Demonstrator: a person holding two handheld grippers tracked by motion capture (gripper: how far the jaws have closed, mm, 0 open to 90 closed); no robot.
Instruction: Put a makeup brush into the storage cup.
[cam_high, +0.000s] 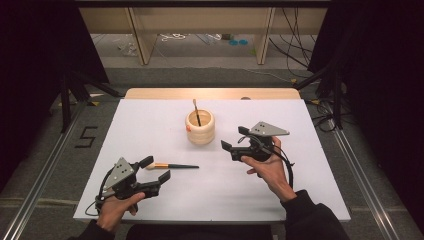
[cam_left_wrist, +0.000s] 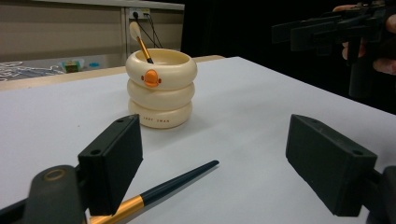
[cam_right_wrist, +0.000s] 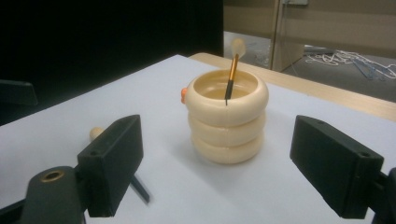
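Observation:
A cream ringed cup (cam_high: 200, 128) with an orange beak stands mid-table, and a thin brush (cam_high: 196, 111) leans upright inside it. A second brush (cam_high: 172, 166), dark-handled with a gold ferrule, lies flat on the white board. My left gripper (cam_high: 156, 169) is open, with that brush's bristle end lying between its jaws. The left gripper view has the brush (cam_left_wrist: 177, 182) close to the left jaw, untouched by the pads, and the cup (cam_left_wrist: 161, 88) beyond. My right gripper (cam_high: 230, 150) hovers right of the cup, open with nothing in it, facing the cup (cam_right_wrist: 228, 119).
The white board (cam_high: 280, 200) sits on a wooden table (cam_high: 150, 93). Dark curtains and tripod legs flank both sides. Cables lie on the floor beyond the far edge. In the left gripper view the right gripper (cam_left_wrist: 327, 32) shows at the top right.

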